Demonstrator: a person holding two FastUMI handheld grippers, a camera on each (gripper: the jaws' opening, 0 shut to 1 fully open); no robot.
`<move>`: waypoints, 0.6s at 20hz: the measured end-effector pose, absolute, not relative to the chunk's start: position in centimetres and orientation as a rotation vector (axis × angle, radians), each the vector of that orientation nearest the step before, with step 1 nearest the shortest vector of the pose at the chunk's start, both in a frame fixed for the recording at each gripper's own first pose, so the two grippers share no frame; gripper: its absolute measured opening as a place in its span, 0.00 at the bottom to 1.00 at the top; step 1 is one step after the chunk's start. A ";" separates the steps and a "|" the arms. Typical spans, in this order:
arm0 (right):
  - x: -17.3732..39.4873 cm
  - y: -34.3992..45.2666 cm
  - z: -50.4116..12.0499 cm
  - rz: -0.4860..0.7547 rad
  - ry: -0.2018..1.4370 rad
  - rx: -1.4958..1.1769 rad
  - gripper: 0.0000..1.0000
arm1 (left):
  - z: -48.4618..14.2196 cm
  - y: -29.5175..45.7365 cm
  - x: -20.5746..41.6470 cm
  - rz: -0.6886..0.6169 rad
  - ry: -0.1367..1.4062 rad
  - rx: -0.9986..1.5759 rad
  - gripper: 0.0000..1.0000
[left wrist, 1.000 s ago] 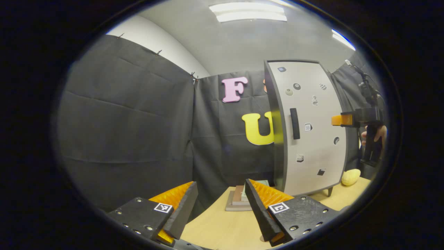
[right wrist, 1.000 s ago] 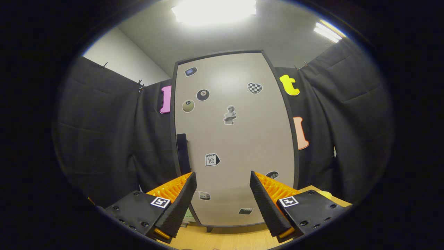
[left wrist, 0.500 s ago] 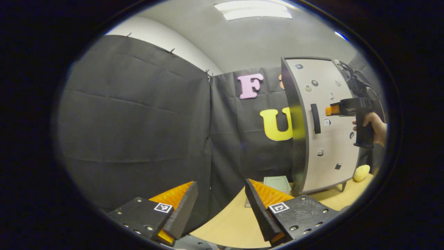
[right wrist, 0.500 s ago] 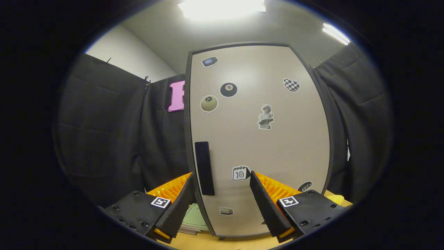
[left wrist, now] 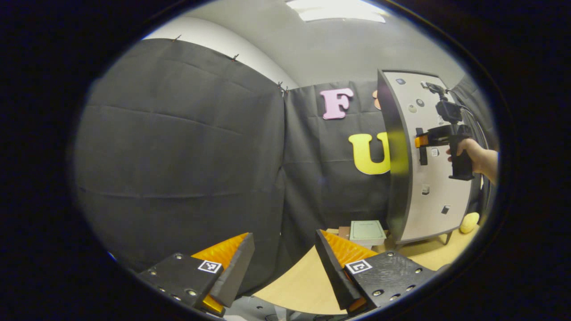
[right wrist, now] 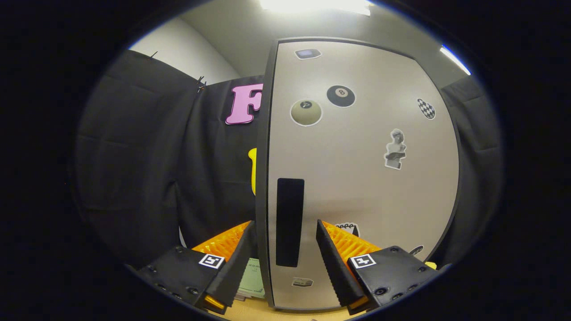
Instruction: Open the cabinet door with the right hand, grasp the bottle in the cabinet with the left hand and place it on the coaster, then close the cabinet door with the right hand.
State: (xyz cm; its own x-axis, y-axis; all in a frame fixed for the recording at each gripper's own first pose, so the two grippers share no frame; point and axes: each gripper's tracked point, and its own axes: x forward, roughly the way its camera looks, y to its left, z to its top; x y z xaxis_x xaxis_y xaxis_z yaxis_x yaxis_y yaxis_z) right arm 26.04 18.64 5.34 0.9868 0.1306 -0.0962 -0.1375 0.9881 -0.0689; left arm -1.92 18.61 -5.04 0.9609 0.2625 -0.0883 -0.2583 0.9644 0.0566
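Handle (right wrist: 290, 221), a flat dark vertical bar on the smooth grey cabinet door (right wrist: 357, 178), sits lower centre between my right claw (right wrist: 285, 256) fingers, spread wide. My left claw (left wrist: 283, 263) gapes wide over the wooden worktop (left wrist: 294, 285).

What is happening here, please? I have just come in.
A person holds a gripper in each hand. The right gripper is open and lined up with the dark handle of the cabinet door, which sits between its fingers, not yet gripped. The door looks shut. In the left gripper view, the hand holds that gripper at the handle. The left gripper is open and holds nothing, above the table.
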 end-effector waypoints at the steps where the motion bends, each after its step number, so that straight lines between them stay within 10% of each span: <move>1: 26.4 18.6 5.3 0.125 0.093 -0.087 0.85 | -5.2 18.8 -2.1 0.269 0.096 0.044 0.82; 4: 27.3 18.8 5.4 0.095 0.101 -0.101 0.82 | -5.4 19.4 -2.3 0.279 0.099 0.039 0.82; 5: 27.5 18.7 5.5 0.087 0.105 -0.101 0.59 | -5.5 19.5 -2.5 0.284 0.099 0.040 0.82; 7: 28.0 18.8 5.0 0.075 0.143 -0.074 0.51 | -5.4 19.6 -2.6 0.289 0.097 0.042 0.82; 11: 28.3 18.3 3.8 0.046 0.223 -0.011 0.48 | -5.5 19.9 -2.8 0.288 0.095 0.040 0.82; 12: 28.4 18.4 3.6 0.051 0.224 -0.002 0.33 | -5.4 20.0 -2.9 0.289 0.093 0.038 0.82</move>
State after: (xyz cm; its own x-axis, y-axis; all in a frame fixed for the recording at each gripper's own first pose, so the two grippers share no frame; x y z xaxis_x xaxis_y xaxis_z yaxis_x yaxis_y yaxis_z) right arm 28.39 18.36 3.64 0.9737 0.0499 -0.2221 -0.0505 0.9987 0.0033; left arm -2.92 20.04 -5.44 0.9544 0.2860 -0.0862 -0.2825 0.9579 0.0508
